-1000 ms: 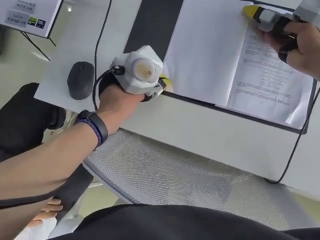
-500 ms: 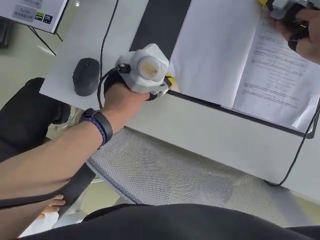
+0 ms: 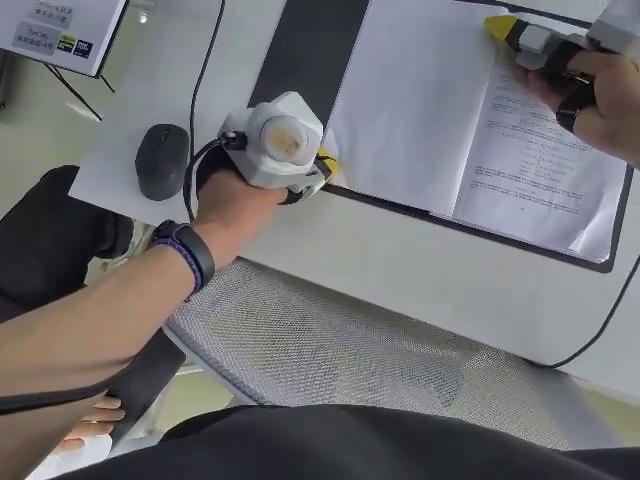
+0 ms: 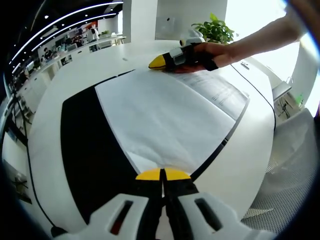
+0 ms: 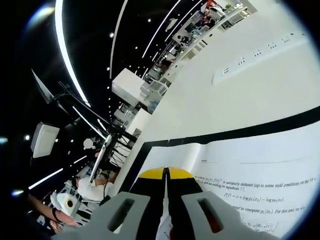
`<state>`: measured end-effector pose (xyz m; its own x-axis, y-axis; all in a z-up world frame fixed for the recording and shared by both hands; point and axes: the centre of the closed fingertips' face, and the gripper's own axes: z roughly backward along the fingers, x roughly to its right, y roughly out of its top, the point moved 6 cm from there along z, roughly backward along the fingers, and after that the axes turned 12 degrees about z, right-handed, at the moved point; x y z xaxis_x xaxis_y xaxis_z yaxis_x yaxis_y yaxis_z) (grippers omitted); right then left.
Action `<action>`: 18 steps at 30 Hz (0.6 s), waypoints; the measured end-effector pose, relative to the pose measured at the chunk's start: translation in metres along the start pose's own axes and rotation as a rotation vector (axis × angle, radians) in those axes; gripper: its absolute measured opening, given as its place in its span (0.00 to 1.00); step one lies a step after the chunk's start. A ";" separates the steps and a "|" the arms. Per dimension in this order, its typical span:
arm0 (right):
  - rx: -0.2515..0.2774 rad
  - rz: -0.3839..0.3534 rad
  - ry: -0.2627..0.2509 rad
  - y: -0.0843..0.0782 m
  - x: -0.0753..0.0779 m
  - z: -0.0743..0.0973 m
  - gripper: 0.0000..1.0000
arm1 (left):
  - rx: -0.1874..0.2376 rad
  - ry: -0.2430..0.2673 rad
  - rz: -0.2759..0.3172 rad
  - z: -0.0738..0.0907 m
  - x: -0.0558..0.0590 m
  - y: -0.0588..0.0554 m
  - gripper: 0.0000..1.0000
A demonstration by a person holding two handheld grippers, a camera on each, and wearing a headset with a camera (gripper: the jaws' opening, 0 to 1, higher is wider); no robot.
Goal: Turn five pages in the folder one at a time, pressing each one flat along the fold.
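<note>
Far left I see the corner of a monitor point(image 3: 55, 30) above the table point(image 3: 420, 275), with a dark mouse point(image 3: 160, 160) lying close to the table's near edge. Just right of the mouse, the left hand point(image 3: 235, 200) holds the left tongs point(image 3: 327, 166). In the left gripper view I read their yellow tips as drawn tight together with nothing visible between them, and they sit at the near left corner of the blank page point(image 3: 410, 100), by the front edge of the folder point(image 3: 310, 60). The folder lies open and flat on the table with its black cover showing on the left. The blank page takes the left half of the paper and a printed page point(image 3: 545, 150) the right half, and the two meet along a fold running away from me. At the far end of that fold are the right tongs point(image 3: 500, 22), held in the right hand point(image 3: 600, 95). The right gripper view shows their yellow tips closed on each other as well, gripping nothing, right at the fold by the top of the printed page. I cannot tell whether they press on the paper. Below the table edge lies the grey mesh of a chair point(image 3: 350, 340).
</note>
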<state>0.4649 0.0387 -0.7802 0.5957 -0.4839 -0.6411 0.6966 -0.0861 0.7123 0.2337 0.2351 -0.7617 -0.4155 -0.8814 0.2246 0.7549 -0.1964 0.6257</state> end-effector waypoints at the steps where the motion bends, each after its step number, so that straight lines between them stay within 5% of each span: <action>1: -0.006 0.004 0.007 -0.004 -0.002 0.003 0.00 | 0.000 0.000 0.001 0.000 0.000 0.000 0.00; 18: -0.043 0.008 0.084 -0.060 -0.050 0.040 0.00 | 0.015 -0.003 0.016 -0.002 0.000 -0.001 0.00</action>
<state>0.3772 0.0334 -0.7791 0.6318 -0.4092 -0.6583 0.7069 -0.0440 0.7059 0.2339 0.2346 -0.7644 -0.4050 -0.8830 0.2373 0.7540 -0.1757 0.6329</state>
